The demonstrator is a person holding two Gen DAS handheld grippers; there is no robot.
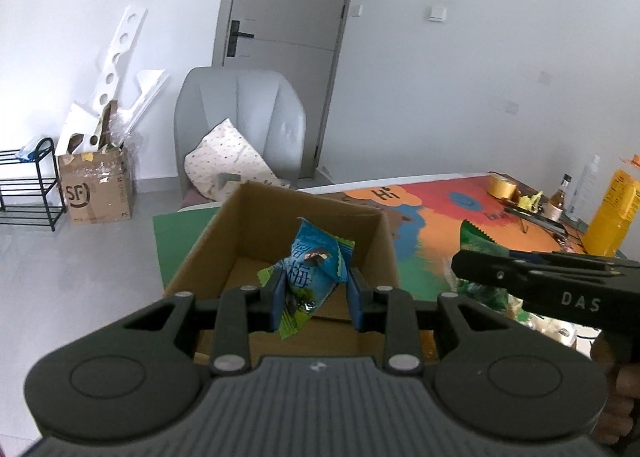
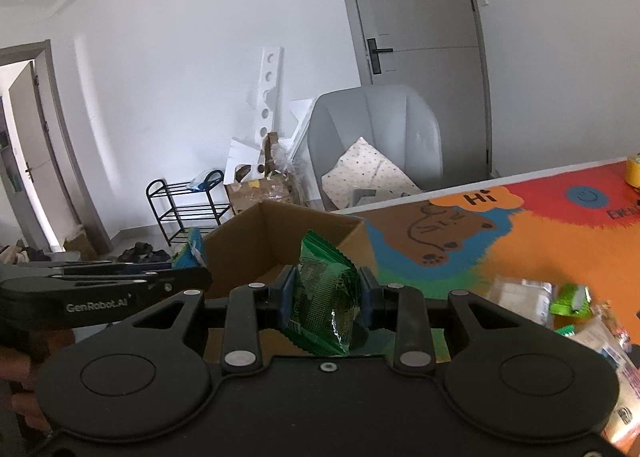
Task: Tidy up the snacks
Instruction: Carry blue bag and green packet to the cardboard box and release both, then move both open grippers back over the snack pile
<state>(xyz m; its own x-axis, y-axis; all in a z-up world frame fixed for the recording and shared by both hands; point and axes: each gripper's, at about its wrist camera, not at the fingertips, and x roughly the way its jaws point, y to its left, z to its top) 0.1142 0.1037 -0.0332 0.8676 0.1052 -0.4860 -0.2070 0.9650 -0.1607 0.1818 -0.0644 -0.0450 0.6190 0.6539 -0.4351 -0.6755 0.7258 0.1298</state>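
- Left wrist view: at lower centre, the left gripper (image 1: 316,299) pinches a crumpled blue-and-green foil snack packet (image 1: 310,271) in front of the open brown cardboard box (image 1: 280,213) on the colourful cartoon table mat (image 1: 440,213).
- The right gripper (image 1: 460,265) enters from the right edge.
- Right wrist view: at lower centre, the right gripper (image 2: 326,297) clamps a shiny green foil snack packet (image 2: 324,297) before the same box (image 2: 240,249).
- More packets (image 2: 560,305), blurred, perhaps snacks, lie lower right.

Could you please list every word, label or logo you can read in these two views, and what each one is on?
"SF": cardboard box on the floor.
"Hi": colourful mat, in an orange cloud.
"DAS": side of the right gripper.
"GenRobot.AI": side of the left gripper.
Print on the blue snack packet and green snack packet: unreadable.
Mat wording near the red area: cut off.
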